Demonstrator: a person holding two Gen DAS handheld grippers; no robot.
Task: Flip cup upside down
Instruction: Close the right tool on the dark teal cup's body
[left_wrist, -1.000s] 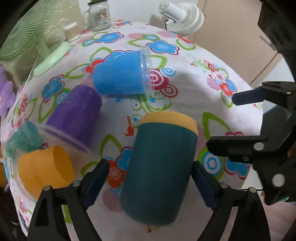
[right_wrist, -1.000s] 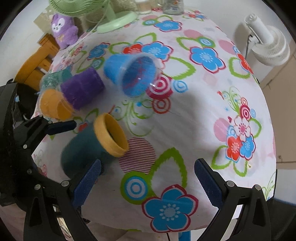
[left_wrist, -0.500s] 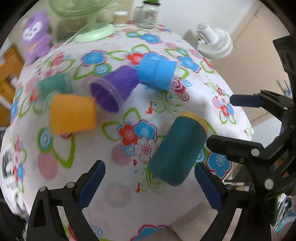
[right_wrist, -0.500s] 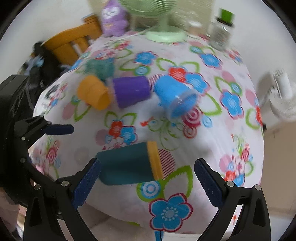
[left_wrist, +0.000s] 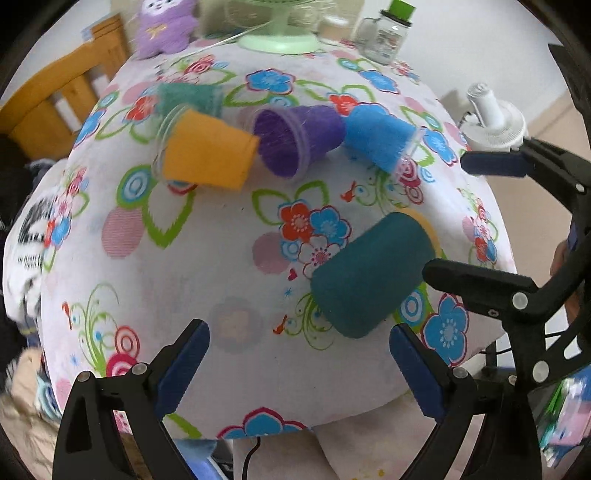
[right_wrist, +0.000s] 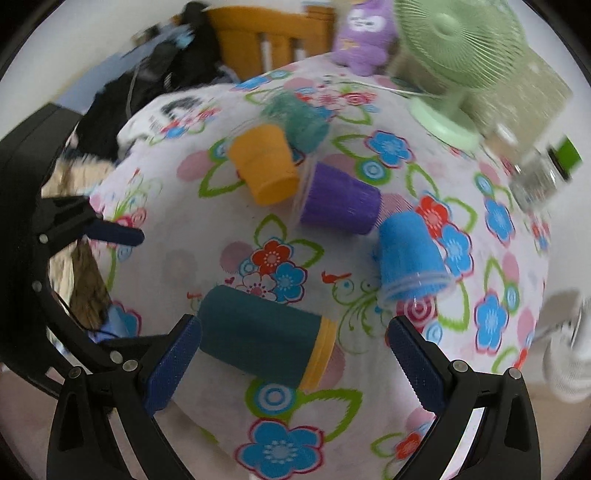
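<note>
My left tongs spread wide, empty, above counter | my right tongs wide, straddling teal cup lying sideways, rim toward 4 o'clock

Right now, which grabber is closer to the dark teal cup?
The right gripper. The dark teal cup lies on its side between its open fingers, close to one pad. The left gripper is open too, with the cup up and to its right.
</note>
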